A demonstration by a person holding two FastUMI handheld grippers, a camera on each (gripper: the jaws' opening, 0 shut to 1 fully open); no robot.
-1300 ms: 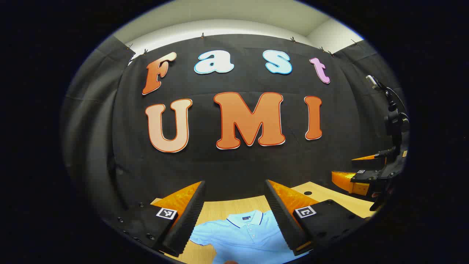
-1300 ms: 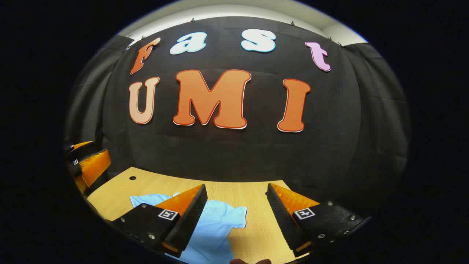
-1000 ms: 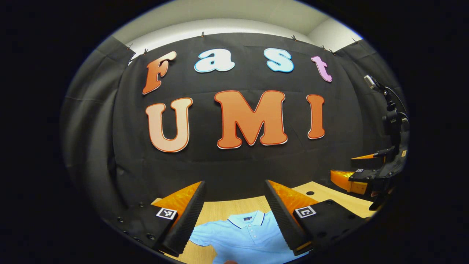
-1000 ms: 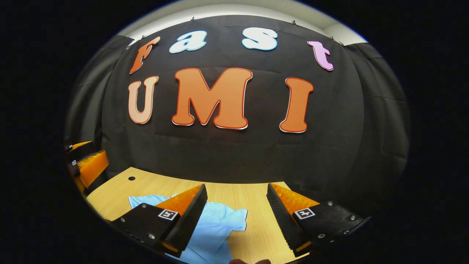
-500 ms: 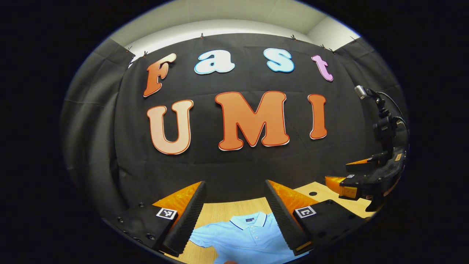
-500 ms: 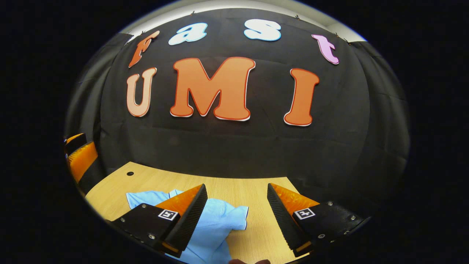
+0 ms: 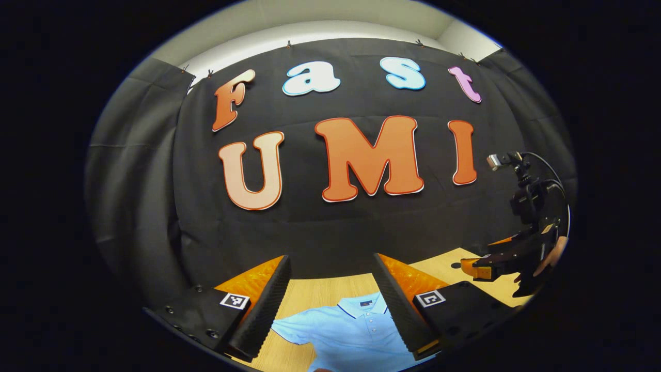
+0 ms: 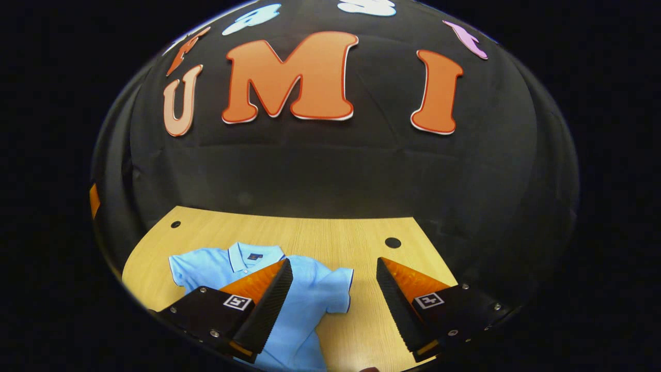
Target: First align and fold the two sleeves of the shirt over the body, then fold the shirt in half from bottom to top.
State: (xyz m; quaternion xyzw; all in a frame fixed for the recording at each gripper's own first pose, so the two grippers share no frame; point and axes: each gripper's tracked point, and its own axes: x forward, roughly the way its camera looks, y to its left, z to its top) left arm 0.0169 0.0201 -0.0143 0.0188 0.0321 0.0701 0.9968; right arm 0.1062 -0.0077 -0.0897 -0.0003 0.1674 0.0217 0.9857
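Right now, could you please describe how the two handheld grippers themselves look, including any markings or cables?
The left gripper and the right gripper look alike: two wedge-shaped fingers with ribbed inner faces, on black bodies with small screws. Each finger base carries a square black-and-white marker. In the left gripper view, the right gripper also appears farther off, with a black mast on top, a small silver-tipped device and a thin black cable.

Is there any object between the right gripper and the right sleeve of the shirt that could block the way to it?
Nothing visible does. The right gripper hangs open above the sleeve of the shirt, with bare table around it.
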